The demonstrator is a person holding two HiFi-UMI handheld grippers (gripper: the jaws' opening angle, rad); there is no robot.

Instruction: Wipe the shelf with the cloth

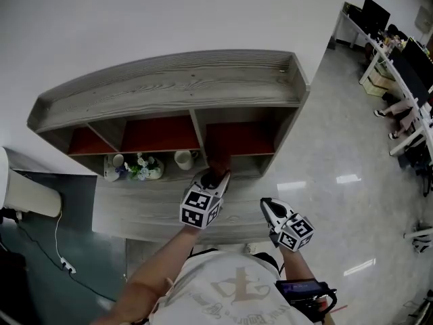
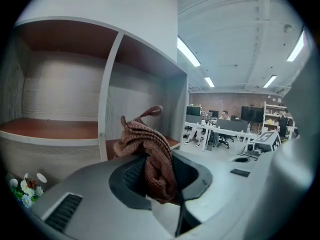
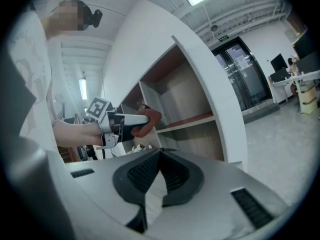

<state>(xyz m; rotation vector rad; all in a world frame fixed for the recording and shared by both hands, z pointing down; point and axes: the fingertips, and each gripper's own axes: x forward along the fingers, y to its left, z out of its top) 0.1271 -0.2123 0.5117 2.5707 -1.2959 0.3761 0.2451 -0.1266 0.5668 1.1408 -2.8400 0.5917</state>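
Well, head view, shelf (image 1: 176, 87): a grey wooden unit against the white wall, with three red-floored compartments in its upper row. A small cup (image 1: 118, 160), flowers (image 1: 142, 167) and a mug (image 1: 183, 158) stand on the board below, toward its left end.
Head view, left claw (image 1: 215, 179): it reaches to the front edge of the right compartment, with the dark cloth (image 1: 216, 175) at its tip.
Head view, right claw (image 1: 268, 206): it hangs nearer to the person, to the right of the left claw, and carries nothing.
Left gripper view, cloth (image 2: 148, 151): brown, knitted and bunched, with one loop standing up.
Left gripper view, left claw (image 2: 157, 184): clamped narrow on the cloth. The red floor of the right compartment lies just ahead, past the divider (image 2: 106, 94). I cannot tell if the cloth touches the board.
Right gripper view, right claw (image 3: 159, 156): the tips are together and nothing is between them.
Right gripper view, left claw (image 3: 145, 118): seen from the side, it holds the cloth (image 3: 148, 122) at the front edge of the shelf (image 3: 200, 84).
Step in hand: in my judgement, bringing the cloth to the board; the wiping stroke is only about to start.
Next move: it probably calls for pressing the bunch down on the red board and drawing it along, toward the back corners, with the grip kept firm.
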